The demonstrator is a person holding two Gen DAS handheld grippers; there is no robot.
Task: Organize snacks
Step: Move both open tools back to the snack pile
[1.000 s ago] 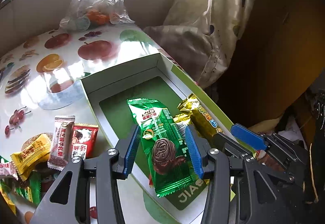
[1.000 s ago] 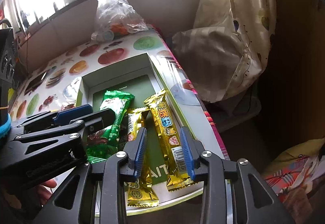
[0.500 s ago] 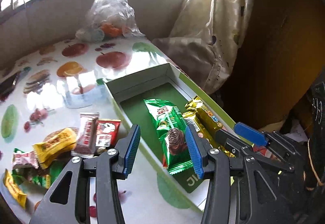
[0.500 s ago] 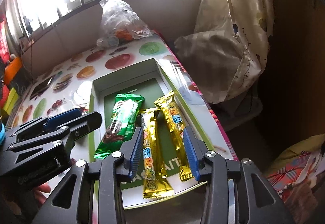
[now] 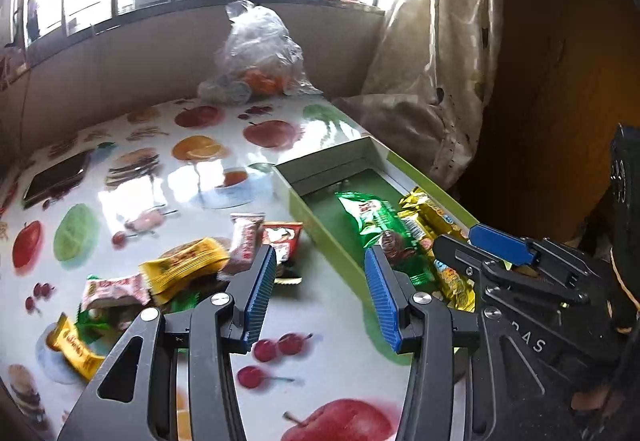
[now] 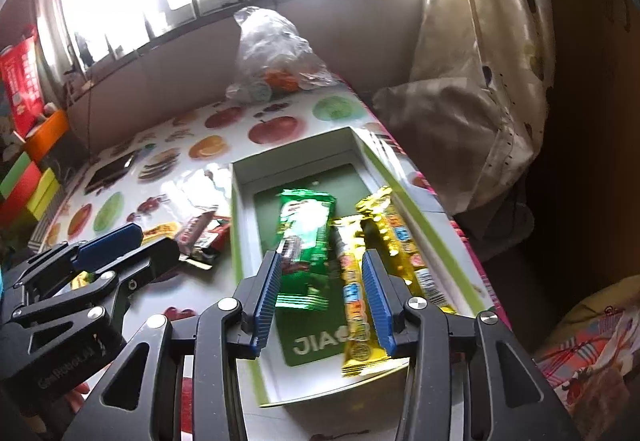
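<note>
Left gripper point(image 5: 318, 291), lower centre: jaws apart, empty. Right gripper point(image 6: 322, 299), lower centre: jaws just opening, empty. Green box point(image 6: 240, 237), mid-frame: green packet point(image 6: 306, 229), two gold bars point(image 6: 356, 293). Loose snacks point(image 5: 180, 269), centre left. Plastic bag point(image 5: 256, 53), top centre.

White letters "JIA" are read on the green floor of the box point(image 6: 308, 345), near its front edge, the rest being covered by a gold bar. The print on the snack wrappers cannot be made out.
</note>
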